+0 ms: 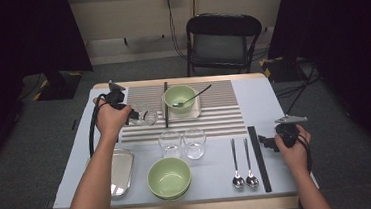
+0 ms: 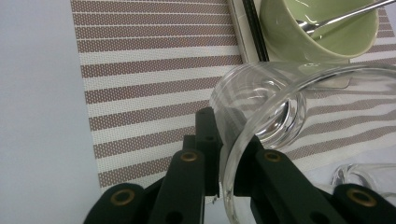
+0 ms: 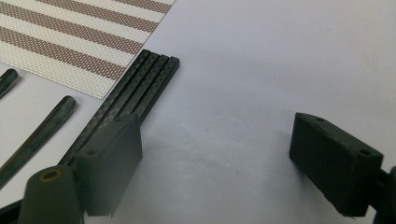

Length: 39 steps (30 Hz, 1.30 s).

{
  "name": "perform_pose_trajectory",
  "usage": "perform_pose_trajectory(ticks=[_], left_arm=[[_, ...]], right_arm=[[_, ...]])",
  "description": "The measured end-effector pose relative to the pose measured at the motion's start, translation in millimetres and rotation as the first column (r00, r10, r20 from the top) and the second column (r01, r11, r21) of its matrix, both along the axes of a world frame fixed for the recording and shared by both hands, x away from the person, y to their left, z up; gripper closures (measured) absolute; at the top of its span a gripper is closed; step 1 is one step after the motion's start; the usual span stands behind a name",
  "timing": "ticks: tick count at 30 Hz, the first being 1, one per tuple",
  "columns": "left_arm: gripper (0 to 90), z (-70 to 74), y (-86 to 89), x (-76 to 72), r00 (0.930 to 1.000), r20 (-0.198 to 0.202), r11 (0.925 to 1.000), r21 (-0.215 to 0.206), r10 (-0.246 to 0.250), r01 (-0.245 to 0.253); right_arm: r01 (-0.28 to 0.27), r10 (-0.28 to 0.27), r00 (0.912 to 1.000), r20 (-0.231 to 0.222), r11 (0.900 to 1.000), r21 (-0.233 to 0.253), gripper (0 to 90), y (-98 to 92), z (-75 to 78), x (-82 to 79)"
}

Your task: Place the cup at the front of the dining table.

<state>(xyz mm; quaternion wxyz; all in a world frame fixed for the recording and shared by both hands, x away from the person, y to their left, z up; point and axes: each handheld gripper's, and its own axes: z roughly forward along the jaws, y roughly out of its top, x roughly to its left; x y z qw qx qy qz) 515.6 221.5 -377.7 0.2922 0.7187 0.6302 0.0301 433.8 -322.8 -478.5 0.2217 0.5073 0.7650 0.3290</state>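
My left gripper [image 1: 132, 114] [image 2: 226, 156] is shut on the rim of a clear glass [image 1: 145, 118] [image 2: 261, 105], one jaw inside the wall and one outside. The glass hangs tilted on its side over the left part of the striped placemat [image 1: 224, 112] [image 2: 154, 70]. A green bowl [image 1: 180, 98] [image 2: 322, 32] with a spoon [image 1: 193, 98] [image 2: 336, 16] in it sits just beyond. My right gripper [image 1: 263, 142] [image 3: 219, 158] stands open low over the bare grey table at the right, beside a set of black chopsticks [image 1: 259, 158] [image 3: 135, 95], with nothing between its jaws.
Two more clear glasses [image 1: 170, 143] [image 1: 195, 143] stand at the placemat's near edge. A stack of green bowls [image 1: 169, 177], a metal tray [image 1: 121, 172] and two spoons [image 1: 236, 163] [image 1: 249, 162] lie along the front. Black chopsticks [image 1: 166, 105] [image 2: 254, 28] lie left of the far bowl.
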Motion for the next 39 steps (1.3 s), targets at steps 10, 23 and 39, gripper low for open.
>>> perform_pose_trajectory(ticks=[10,23,39], left_arm=[[85.7,-1.2,1.1,2.8,1.0000,-0.003,1.0000,-0.005,0.002,-0.002],[85.7,-4.6,2.1,6.9,0.9999,-0.010,0.9999,-0.011,0.013,-0.013],[85.7,-2.3,0.6,12.1,0.9997,-0.009,0.9996,0.017,0.022,-0.022]], right_arm=[[-0.001,0.001,1.0000,0.001,1.000,-0.001,16.3,0.0,0.0,-0.1],[0.000,0.000,1.0000,0.001,1.000,-0.001,16.3,0.2,0.0,-0.2],[0.000,0.000,1.0000,0.002,1.000,-0.003,16.3,0.2,-0.1,-0.2]])
